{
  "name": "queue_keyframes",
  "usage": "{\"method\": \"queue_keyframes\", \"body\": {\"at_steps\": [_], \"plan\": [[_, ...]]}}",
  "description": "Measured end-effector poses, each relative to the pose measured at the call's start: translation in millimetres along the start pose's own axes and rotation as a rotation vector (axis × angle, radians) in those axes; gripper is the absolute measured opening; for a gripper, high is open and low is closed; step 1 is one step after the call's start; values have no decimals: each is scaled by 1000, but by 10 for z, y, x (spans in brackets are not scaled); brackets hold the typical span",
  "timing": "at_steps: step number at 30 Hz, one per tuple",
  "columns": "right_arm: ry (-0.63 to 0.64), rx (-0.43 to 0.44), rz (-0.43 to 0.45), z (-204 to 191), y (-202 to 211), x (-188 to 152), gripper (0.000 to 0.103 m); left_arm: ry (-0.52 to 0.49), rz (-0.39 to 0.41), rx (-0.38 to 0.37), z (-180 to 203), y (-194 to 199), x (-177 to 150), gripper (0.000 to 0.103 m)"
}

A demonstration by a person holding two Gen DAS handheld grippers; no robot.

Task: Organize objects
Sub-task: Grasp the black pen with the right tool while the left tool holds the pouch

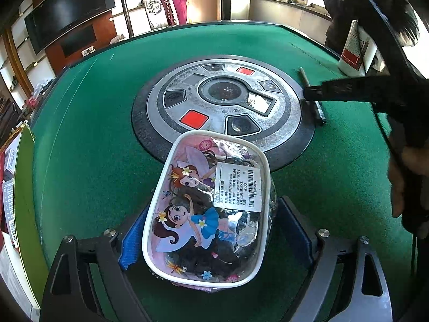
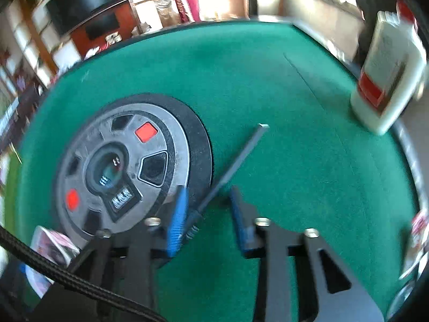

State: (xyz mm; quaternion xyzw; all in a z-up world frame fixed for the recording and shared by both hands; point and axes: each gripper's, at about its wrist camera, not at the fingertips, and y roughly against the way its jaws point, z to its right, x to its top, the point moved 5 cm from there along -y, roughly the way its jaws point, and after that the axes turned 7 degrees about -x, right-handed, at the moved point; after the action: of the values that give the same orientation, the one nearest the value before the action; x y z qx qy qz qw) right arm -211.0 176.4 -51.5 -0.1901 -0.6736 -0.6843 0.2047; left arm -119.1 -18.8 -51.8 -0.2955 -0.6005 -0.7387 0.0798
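Observation:
A flat pouch [image 1: 206, 214] with a white rim, a cartoon fairy print and a price sticker lies on the green felt, its far end on the rim of the round panel. My left gripper [image 1: 211, 232] stands wide around it, blue pads beside its two long edges, a small gap showing on the right. Beside the panel lies a thin dark stick-like tool [image 2: 236, 158] with a pale tip. My right gripper [image 2: 207, 204] straddles its near end with narrow jaws; the left pad is against it and the right pad stands clear. The left wrist view shows that gripper [image 1: 313, 92] over the tool [image 1: 304, 76].
The round grey control panel [image 1: 222, 99] with red buttons fills the table's middle. A white bottle [image 2: 383, 80] with a red label stands at the far right edge. A green box [image 1: 24, 187] sits off the left edge. A hand [image 1: 402, 187] holds the right gripper.

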Motion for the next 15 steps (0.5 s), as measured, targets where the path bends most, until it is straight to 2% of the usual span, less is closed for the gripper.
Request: {"method": "queue_keyframes", "body": {"at_steps": [3, 5, 7, 9, 12, 14, 15], "plan": [[45, 54, 15, 168, 33, -77, 8, 2, 0, 2, -5, -14, 3, 90], [70, 29, 18, 340, 56, -107, 7, 4, 1, 4, -2, -25, 6, 92], [92, 46, 40, 447, 68, -158, 8, 3, 4, 8, 7, -37, 7, 95], [136, 54, 79, 476, 85, -228, 8, 5, 8, 8, 12, -47, 10, 96], [148, 29, 95, 404, 57, -247, 8, 5, 15, 12, 17, -65, 13, 98], [169, 8, 101, 348, 67, -248, 8, 10, 19, 9, 20, -56, 15, 94], [170, 6, 100, 329, 85, -254, 8, 3, 27, 8, 35, -36, 21, 79]]}}
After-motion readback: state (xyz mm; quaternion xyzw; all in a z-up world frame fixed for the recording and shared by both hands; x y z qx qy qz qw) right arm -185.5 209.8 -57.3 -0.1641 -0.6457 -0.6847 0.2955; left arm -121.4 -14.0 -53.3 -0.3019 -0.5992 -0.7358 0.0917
